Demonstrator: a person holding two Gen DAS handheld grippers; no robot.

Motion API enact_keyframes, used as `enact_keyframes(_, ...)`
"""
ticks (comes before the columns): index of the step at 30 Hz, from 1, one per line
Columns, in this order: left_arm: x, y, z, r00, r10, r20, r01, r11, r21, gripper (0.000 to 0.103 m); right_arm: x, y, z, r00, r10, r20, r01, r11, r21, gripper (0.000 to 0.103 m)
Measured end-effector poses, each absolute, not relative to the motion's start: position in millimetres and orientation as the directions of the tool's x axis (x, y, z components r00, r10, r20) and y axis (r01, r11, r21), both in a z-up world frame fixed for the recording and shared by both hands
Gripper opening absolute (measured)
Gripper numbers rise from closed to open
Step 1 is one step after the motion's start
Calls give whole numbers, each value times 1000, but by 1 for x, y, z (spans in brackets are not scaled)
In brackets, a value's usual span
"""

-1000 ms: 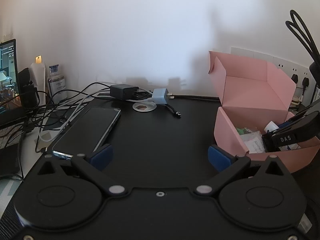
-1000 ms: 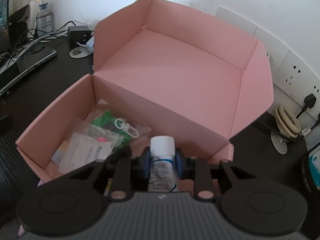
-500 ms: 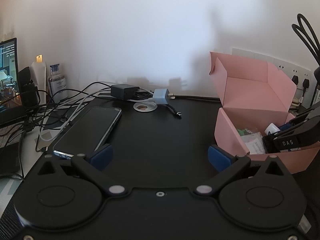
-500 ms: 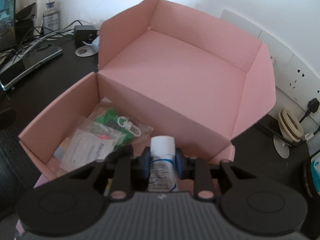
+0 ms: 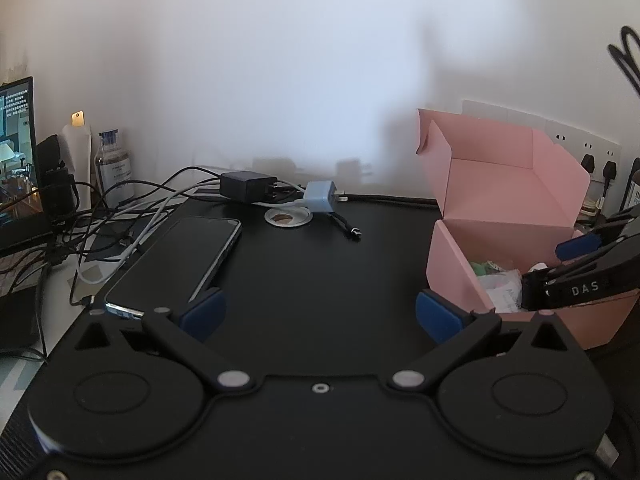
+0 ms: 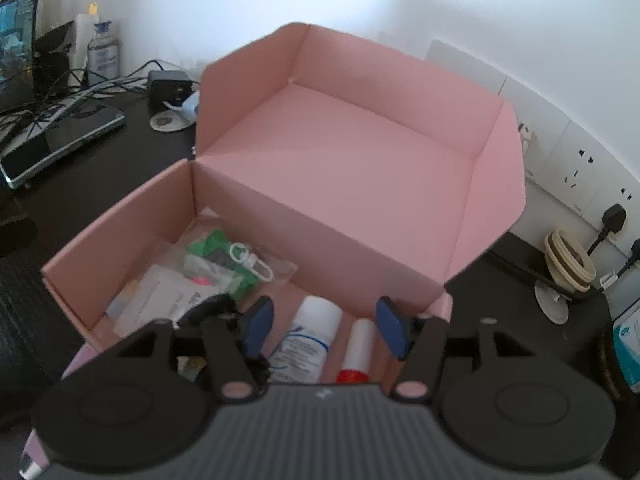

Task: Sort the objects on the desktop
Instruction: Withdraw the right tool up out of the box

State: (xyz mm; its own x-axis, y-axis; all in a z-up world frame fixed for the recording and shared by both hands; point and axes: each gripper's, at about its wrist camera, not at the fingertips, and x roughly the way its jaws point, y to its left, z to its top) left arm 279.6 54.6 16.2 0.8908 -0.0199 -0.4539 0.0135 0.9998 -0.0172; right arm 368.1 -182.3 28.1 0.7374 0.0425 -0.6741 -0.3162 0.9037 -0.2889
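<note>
R gripper (image 6: 322,326) jaws just opened, pads clear of white bottle (image 6: 308,340) lying in pink box (image 6: 120,232) beside red-capped tube (image 6: 357,354). Judgement: lift straight up, don't clip bottle or box wall. L gripper (image 5: 318,312) jaws wide, empty, over table (image 5: 320,264); phone (image 5: 176,260), chargers left to sort. Bottle's lower end hidden by gripper body; label unreadable.

Box (image 6: 120,236) at centre — bottle (image 6: 308,336) and tube (image 6: 360,344) side by side inside, at 6 o'clock; packets (image 6: 192,280) at 8 o'clock. Phone (image 6: 60,140) outside — 10 o'clock.
</note>
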Motion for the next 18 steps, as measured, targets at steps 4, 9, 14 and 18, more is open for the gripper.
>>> enact_keyframes(4,280,55,16,889,-24,-457,15,1000,-22,103,364,-181,36,757,64,-651,-318,905,-281,67)
enact_keyframes(9,280,52,15,885,-35,-464,32,999,-13,103,361,-179,40,763,76,-642,-319,908,-271,81)
enact_keyframes(14,278,52,16,890,-38,-455,36,999,-11,103,356,-182,43,790,116,-603,-315,920,-235,91)
enact_keyframes(18,278,51,16,891,-38,-452,40,999,-5,103,349,-184,49,805,148,-575,-319,925,-208,94)
